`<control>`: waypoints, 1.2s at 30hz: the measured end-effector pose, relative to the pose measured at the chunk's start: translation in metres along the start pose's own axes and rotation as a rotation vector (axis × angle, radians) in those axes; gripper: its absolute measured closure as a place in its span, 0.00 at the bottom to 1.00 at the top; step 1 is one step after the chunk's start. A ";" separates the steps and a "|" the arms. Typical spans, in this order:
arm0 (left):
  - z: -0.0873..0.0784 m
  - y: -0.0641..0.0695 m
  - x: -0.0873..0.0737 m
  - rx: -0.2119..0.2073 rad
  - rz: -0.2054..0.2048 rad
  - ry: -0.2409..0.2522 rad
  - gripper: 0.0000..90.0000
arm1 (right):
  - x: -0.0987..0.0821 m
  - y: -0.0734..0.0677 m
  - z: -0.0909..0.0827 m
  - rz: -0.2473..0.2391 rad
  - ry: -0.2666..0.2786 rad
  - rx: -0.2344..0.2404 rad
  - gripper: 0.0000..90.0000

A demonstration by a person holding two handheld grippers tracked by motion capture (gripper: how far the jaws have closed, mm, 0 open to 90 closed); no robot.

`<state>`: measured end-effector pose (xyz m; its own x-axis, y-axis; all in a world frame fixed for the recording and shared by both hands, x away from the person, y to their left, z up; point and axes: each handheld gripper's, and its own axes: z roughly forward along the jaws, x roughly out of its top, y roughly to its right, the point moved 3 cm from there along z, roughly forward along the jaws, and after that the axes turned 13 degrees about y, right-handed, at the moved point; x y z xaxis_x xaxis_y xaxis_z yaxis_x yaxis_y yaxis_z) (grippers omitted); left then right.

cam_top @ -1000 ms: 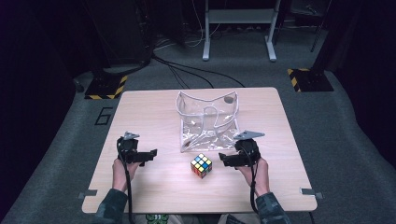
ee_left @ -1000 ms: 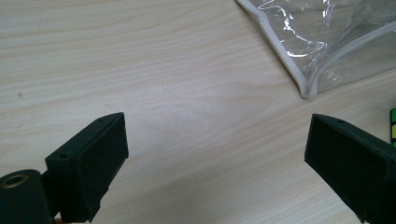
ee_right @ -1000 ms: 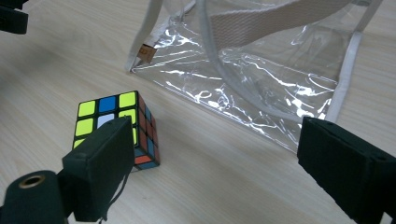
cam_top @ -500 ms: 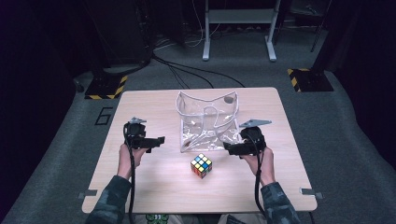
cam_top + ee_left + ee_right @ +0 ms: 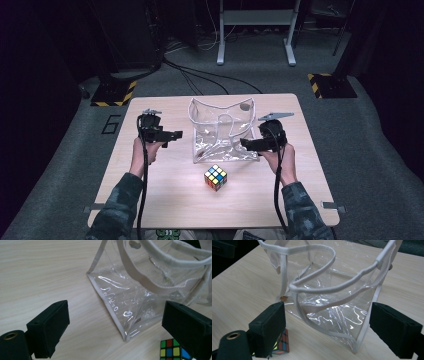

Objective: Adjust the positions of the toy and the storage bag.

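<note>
Pale table (image 5: 150, 200): clear bag (image 5: 222, 132) at twelve o'clock of cube (image 5: 215, 177). Both grippers, left (image 5: 177, 134) and right (image 5: 244, 144), gape empty; spread the rim evenly before loading.

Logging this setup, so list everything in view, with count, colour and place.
table: one, light wood, centre of the high view
clear bag: one, transparent with white trim and handles, standing open mid-table
puzzle cube: one, multicoloured, in front of the bag
floor stands: two, black with yellow-black stripes, beyond the table's far corners
metal frame: one, grey, on the floor behind
left tongs: one, black, open, left of the bag
right tongs: one, black, open, at the bag's right front
</note>
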<state>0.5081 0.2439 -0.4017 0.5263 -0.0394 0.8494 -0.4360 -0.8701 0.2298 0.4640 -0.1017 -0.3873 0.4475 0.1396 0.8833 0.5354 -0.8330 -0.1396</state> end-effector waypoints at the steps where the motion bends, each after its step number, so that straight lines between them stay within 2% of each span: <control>1: 0.000 0.000 0.000 0.000 0.000 0.000 0.08 | 0.000 0.000 0.000 0.000 0.000 0.000 0.15; 3: 0.004 0.004 0.011 -0.004 0.003 0.006 0.08 | 0.009 0.001 0.003 -0.004 0.003 -0.001 0.15; 8: 0.012 0.010 0.023 -0.019 -0.003 0.013 0.08 | 0.017 0.002 0.008 -0.007 -0.006 -0.010 0.16; 11: 0.019 0.016 0.033 -0.027 -0.005 0.021 0.08 | 0.020 0.005 0.016 0.014 -0.014 -0.019 0.16; 13: 0.021 0.017 0.035 -0.023 -0.004 0.026 0.08 | 0.021 0.005 0.017 0.022 -0.018 -0.022 0.16; 15: 0.029 0.022 0.039 -0.044 -0.018 0.017 0.08 | 0.023 0.007 0.022 0.031 -0.024 -0.025 0.16; 20: 0.041 0.028 0.043 -0.053 -0.019 0.005 0.08 | 0.023 0.009 0.030 0.045 -0.028 -0.033 0.17; 27: 0.058 0.038 0.039 -0.059 -0.020 -0.040 0.11 | 0.021 0.008 0.037 0.070 -0.029 -0.026 0.19; 28: 0.062 0.040 0.036 -0.053 -0.015 -0.049 0.14 | 0.021 0.008 0.038 0.068 -0.035 -0.035 0.23; 30: 0.063 0.040 0.034 -0.056 -0.018 -0.055 0.16 | 0.021 0.008 0.038 0.066 -0.039 -0.041 0.24; 32: 0.066 0.041 0.031 -0.074 -0.040 -0.059 0.23 | 0.020 0.009 0.039 0.062 -0.040 -0.042 0.27; 33: 0.067 0.041 0.029 -0.073 -0.042 -0.065 0.28 | 0.018 0.010 0.041 0.078 -0.049 -0.052 0.31; 36: 0.071 0.040 0.024 -0.076 -0.047 -0.075 0.32 | 0.016 0.011 0.042 0.080 -0.051 -0.048 0.34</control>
<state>0.5553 0.1738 -0.4053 0.5992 -0.0388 0.7996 -0.4624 -0.8322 0.3061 0.5072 -0.0857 -0.3938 0.5242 0.0974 0.8460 0.4619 -0.8671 -0.1863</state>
